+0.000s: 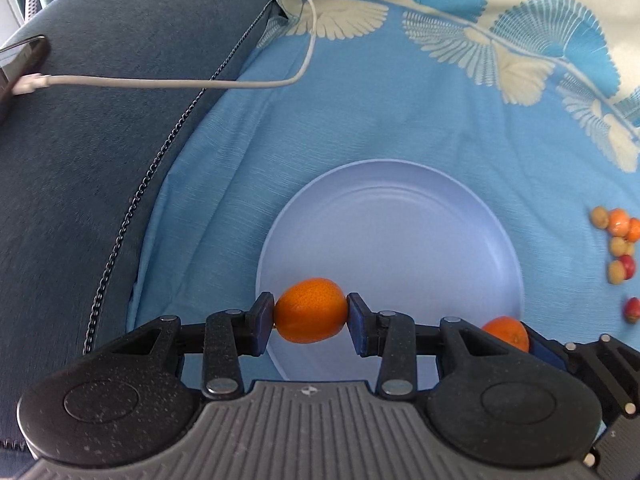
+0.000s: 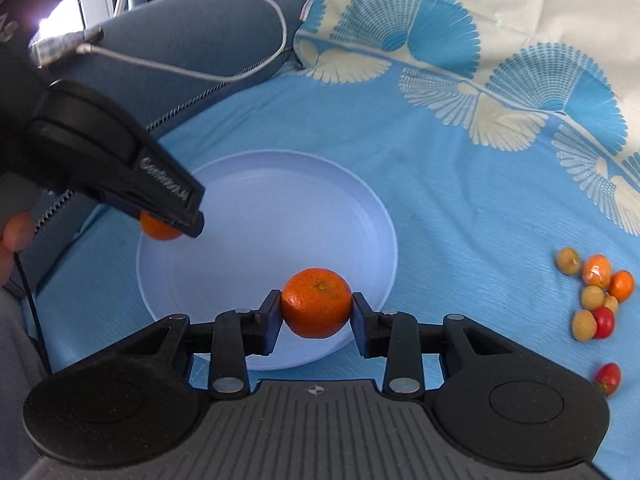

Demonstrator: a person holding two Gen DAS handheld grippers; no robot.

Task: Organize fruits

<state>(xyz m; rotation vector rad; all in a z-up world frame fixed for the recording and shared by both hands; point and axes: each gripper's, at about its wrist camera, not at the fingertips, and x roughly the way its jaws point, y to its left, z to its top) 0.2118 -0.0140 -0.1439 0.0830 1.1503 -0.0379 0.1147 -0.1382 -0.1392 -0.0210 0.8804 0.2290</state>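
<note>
Blue bedsheet (image 2: 460, 208) with white fan prints carries a pale blue plate (image 2: 256, 184) beside a dark blue cushion (image 1: 100, 140). Both tongs hover above the plate's near rim: the left tongs (image 1: 311, 314) clench one mandarin (image 1: 311, 310), the right tongs (image 2: 316, 312) clench another mandarin (image 2: 317, 303), so the plate lies directly below each. Remaining small fruits (image 2: 596, 296) sit well apart, nearer the right tongs. Embossed lettering on the left tongs' side is unreadable.

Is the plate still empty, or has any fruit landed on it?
Empty. The plate shows bare surface; both oranges, left and right, are clamped in the jaws above it.
</note>
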